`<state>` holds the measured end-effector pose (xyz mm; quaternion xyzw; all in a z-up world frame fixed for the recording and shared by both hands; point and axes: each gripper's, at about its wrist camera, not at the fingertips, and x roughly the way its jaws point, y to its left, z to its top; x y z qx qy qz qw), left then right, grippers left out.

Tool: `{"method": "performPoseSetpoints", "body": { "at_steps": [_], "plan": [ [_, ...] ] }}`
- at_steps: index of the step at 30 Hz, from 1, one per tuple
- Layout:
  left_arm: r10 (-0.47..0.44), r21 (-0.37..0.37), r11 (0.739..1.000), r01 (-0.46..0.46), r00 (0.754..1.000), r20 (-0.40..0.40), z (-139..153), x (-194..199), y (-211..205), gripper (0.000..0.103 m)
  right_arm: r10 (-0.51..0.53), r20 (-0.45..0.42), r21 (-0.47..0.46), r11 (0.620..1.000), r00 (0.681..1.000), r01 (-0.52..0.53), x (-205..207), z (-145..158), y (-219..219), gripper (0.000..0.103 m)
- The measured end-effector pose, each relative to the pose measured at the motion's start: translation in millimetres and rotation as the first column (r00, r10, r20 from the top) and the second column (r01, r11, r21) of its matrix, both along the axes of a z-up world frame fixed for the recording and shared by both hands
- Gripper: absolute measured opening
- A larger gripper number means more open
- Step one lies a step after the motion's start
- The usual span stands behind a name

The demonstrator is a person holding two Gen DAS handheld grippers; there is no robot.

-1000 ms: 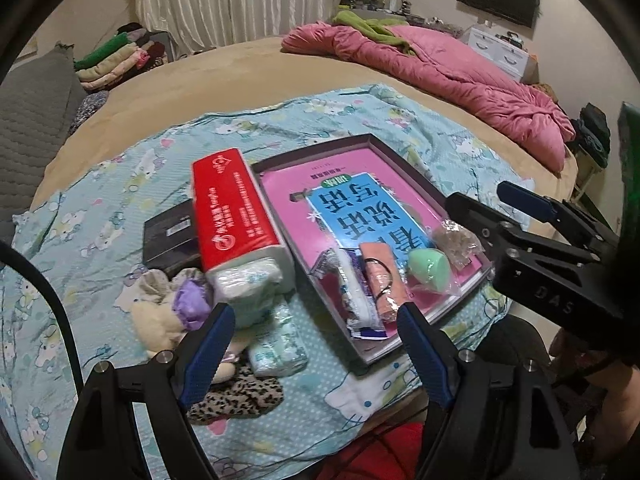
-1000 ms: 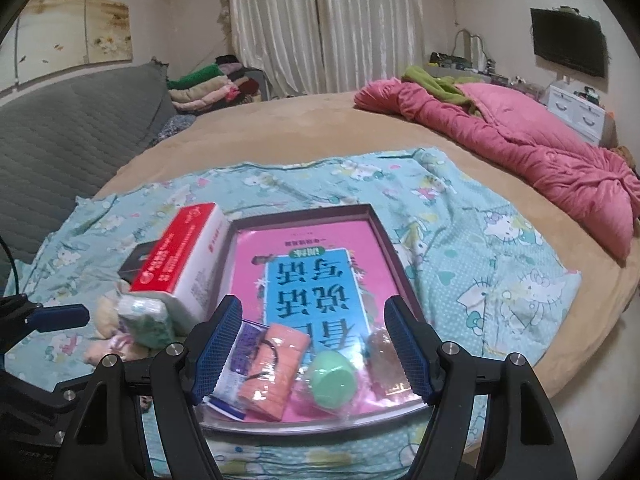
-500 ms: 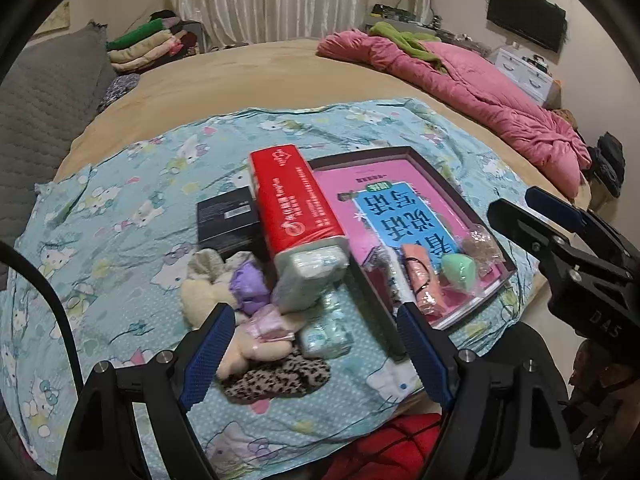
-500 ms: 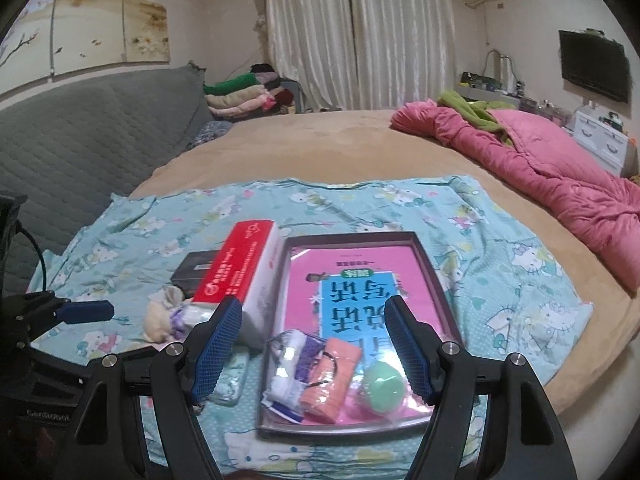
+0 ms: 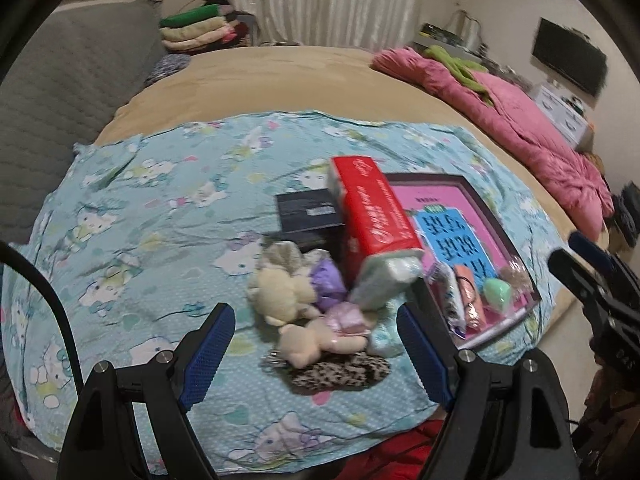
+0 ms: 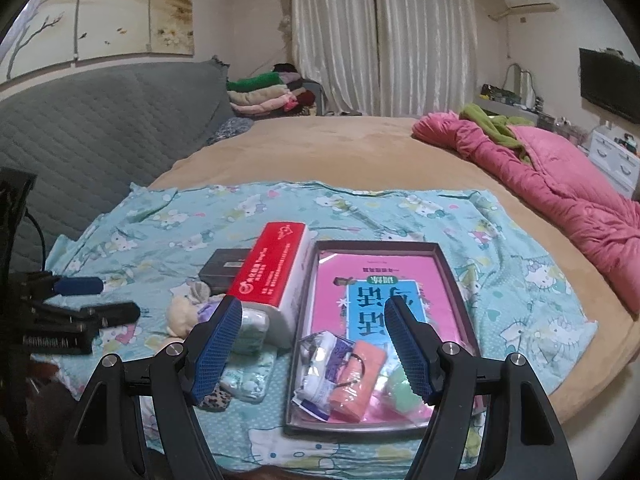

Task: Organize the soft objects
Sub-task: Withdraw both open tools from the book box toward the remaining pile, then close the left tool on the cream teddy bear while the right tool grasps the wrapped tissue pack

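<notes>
Plush toys (image 5: 298, 312) and a leopard-print pouch (image 5: 340, 372) lie heaped near the bed's front edge, beside the red tissue pack (image 5: 374, 216). I hold the left gripper (image 5: 316, 354) spread, empty, above them. The right gripper (image 6: 312, 346) hovers spread over the tray (image 6: 460, 280) holding packets.

Left gripper (image 5: 316, 350): black plastic frame, blue textured pads (image 5: 208, 356), silver screws, black cable at left edge. Right gripper (image 6: 314, 342): same build, blue mesh-pattern pads (image 6: 216, 346), silver screws.
</notes>
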<state>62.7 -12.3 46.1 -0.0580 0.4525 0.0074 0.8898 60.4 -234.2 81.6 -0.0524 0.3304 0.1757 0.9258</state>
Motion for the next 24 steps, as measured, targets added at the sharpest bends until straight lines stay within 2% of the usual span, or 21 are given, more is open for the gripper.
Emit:
{"method": "performPoseSetpoints", "body": {
  "at_steps": [13, 24],
  "plan": [
    [0.109, -0.018, 0.994, -0.108, 0.994, 0.006, -4, -11, 50, 0.083, 0.062, -0.009, -0.019, 0.998, 0.998, -0.063, -13, 2, 27, 0.075],
    [0.114, -0.055, 0.992, -0.115, 0.993, -0.016, -28, -11, 63, 0.083, 0.122, -0.060, -0.057, 0.990, 0.991, -0.125, -20, -22, 51, 0.075]
  ]
}}
